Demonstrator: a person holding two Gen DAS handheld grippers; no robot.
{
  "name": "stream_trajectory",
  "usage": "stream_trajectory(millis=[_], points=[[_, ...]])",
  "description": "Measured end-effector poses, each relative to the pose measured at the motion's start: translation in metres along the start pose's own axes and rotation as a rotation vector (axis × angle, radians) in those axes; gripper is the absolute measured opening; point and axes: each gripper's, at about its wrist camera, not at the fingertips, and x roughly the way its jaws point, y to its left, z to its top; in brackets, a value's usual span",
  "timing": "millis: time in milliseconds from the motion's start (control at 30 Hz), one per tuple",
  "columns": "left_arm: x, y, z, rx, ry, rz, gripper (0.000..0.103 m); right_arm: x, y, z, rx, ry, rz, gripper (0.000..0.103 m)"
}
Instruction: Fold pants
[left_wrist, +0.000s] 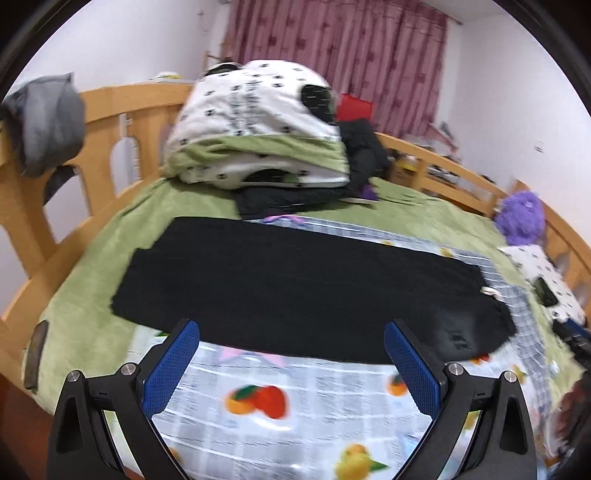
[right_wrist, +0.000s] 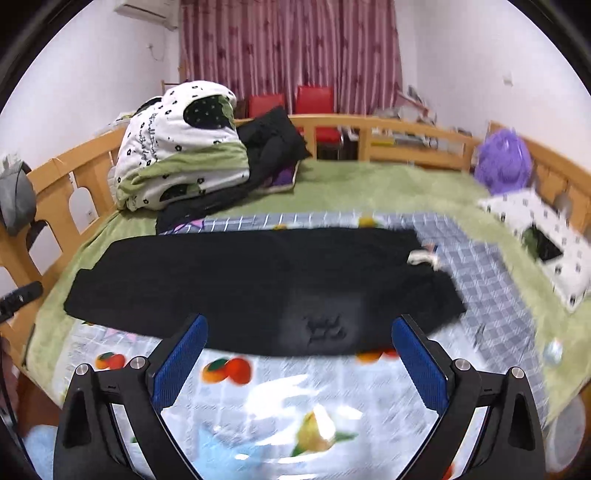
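Left gripper (left_wrist: 291, 345) is hanging wide open with nothing in it, just above my black pants (left_wrist: 303, 284), which are lying long and flat on the fruit sheet (left_wrist: 295, 413). Right gripper (right_wrist: 300, 338) is also gaping wide and empty, near the pants' (right_wrist: 258, 280) front edge on the bed.

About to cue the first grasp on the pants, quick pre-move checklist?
1. Left gripper open, nothing between its fingers: ok.
2. Right gripper open, nothing held: ok.
3. Black pants laid flat lengthwise on the fruit-print sheet: ok.
4. Both grippers short of the pants' near edge, not touching: ok.
5. White tag lying on the pants at the right end: not ok, may catch in the fold.
6. Far edge smooth, no wrinkles: cannot tell, frames are blurred.
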Motion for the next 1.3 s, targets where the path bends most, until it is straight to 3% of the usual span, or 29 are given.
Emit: stream_trajectory(millis=[100,233,300,433,633,867,1033,1067,1133,1167,1200,1300], points=[[0.024,0.025,-0.006,-0.037,0.022,0.034,0.101,0.019,-0.026,0.009,0.039,0.001,0.017,0.099],[0.055,0.055,-0.019,-0.099,0.043,0.065,0.097,0.061,-0.065,0.006,0.117,0.08,0.036,0.093],[0.077,0.071,-0.029,-0.147,0.07,0.073,0.093,0.087,-0.087,-0.006,0.16,0.122,0.018,0.083],[0.108,0.097,-0.049,-0.229,0.117,0.028,0.078,0.129,-0.12,-0.035,0.245,0.194,0.027,0.081],[0.16,0.118,-0.075,-0.306,0.195,0.035,0.076,0.169,-0.152,-0.083,0.343,0.245,0.021,0.081],[0.194,0.138,-0.078,-0.432,0.146,-0.045,0.075,0.198,-0.161,-0.103,0.452,0.235,0.113,0.081],[0.216,0.138,-0.062,-0.468,0.135,-0.018,0.057,0.222,-0.166,-0.1,0.507,0.213,0.121,0.078],[0.22,0.136,-0.058,-0.456,0.142,0.0,0.051,0.225,-0.166,-0.098,0.507,0.209,0.114,0.071],[0.226,0.13,-0.051,-0.397,0.168,0.051,0.021,0.231,-0.166,-0.093,0.508,0.213,0.103,0.05],[0.228,0.127,-0.046,-0.364,0.177,0.069,0.016,0.234,-0.165,-0.091,0.507,0.222,0.095,0.029],[0.225,0.124,-0.04,-0.336,0.169,0.071,0.011,0.236,-0.166,-0.089,0.503,0.233,0.088,0.023],[0.202,0.113,-0.014,-0.24,0.074,0.058,0.009,0.228,-0.166,-0.075,0.493,0.196,0.105,0.02]])
